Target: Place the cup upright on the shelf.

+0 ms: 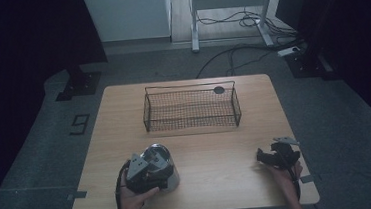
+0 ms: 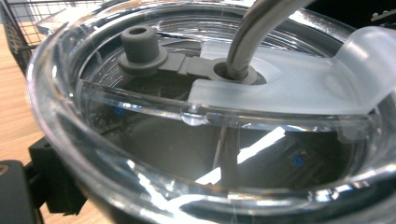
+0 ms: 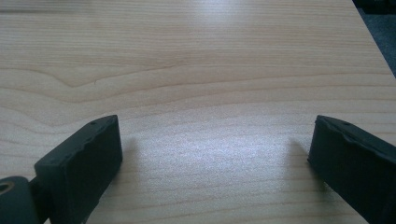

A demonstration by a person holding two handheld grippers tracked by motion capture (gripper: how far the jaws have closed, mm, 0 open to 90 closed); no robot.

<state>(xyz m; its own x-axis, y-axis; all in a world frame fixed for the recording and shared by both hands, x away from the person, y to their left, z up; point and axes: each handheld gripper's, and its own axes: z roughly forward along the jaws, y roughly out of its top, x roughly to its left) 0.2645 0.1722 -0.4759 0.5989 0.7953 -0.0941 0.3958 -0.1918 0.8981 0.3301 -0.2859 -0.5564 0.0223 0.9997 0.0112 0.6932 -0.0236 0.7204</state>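
Here's the tumbler (image 1: 163,162), a steel cup with a clear lid (image 2: 140,154), standing on the tabletop (image 1: 217,147) near the front edge, left of centre. Up close in the left gripper view the lid is right against the lens: a grey rubber stopper (image 2: 140,44) stands up off its tether, and a bent metal straw (image 2: 254,32) runs down through a grey grommet in the frosted slider piece.

The left gripper (image 1: 146,170) is wrapped around that tumbler from the near side, the person's left hand (image 1: 133,199) underneath it. One black jaw shows at the lower left of its own view, hard beside the cup wall. The other jaw is hidden behind the cup, so whether the pads actually press I cannot tell.

Over to the front right corner: the right gripper (image 1: 278,156) rests low above the wood, jaws spread wide, bare tabletop between them, holding nothing.

Further back, a black wire basket (image 1: 192,109) sits centred toward the far edge, well apart from both tools.
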